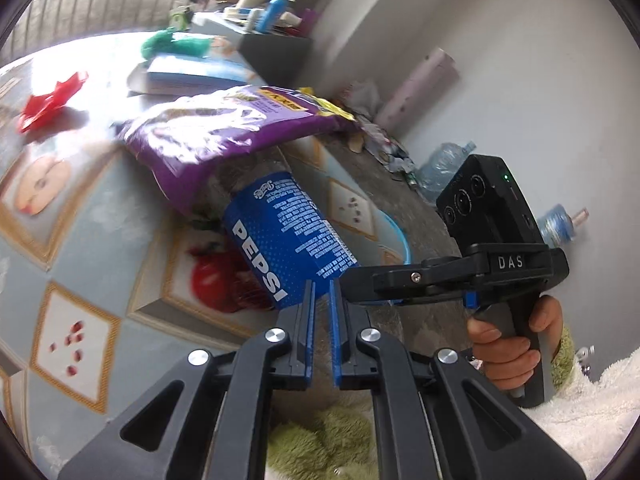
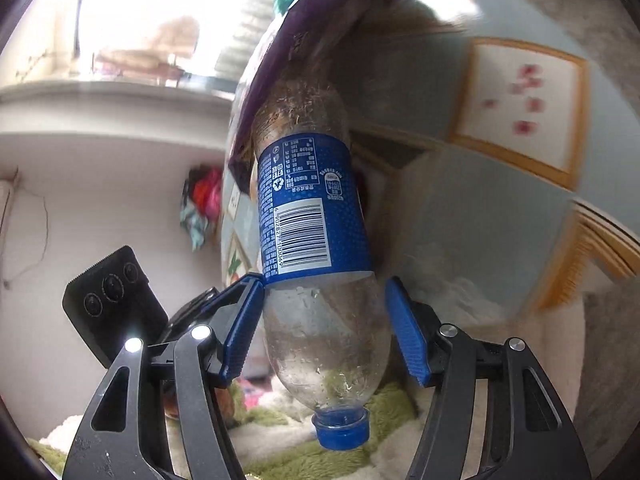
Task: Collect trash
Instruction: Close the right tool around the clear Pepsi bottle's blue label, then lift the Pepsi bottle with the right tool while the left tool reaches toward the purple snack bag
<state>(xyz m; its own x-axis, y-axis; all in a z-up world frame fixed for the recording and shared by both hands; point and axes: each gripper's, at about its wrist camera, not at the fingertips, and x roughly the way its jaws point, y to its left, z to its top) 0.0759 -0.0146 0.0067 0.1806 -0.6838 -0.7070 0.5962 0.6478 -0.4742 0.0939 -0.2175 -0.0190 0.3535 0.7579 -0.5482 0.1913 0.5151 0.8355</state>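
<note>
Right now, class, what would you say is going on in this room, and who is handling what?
A person is collecting trash with a handheld tool in each hand. The right tool is open around an empty Pepsi bottle, its blue pads on either side of the clear part, cap toward the camera; a firm grip is not evident. The bottle's far end lies under a purple snack bag. The left tool is nearly shut on nothing, beside the bottle. A red wrapper lies further off on the patterned tablecloth.
</note>
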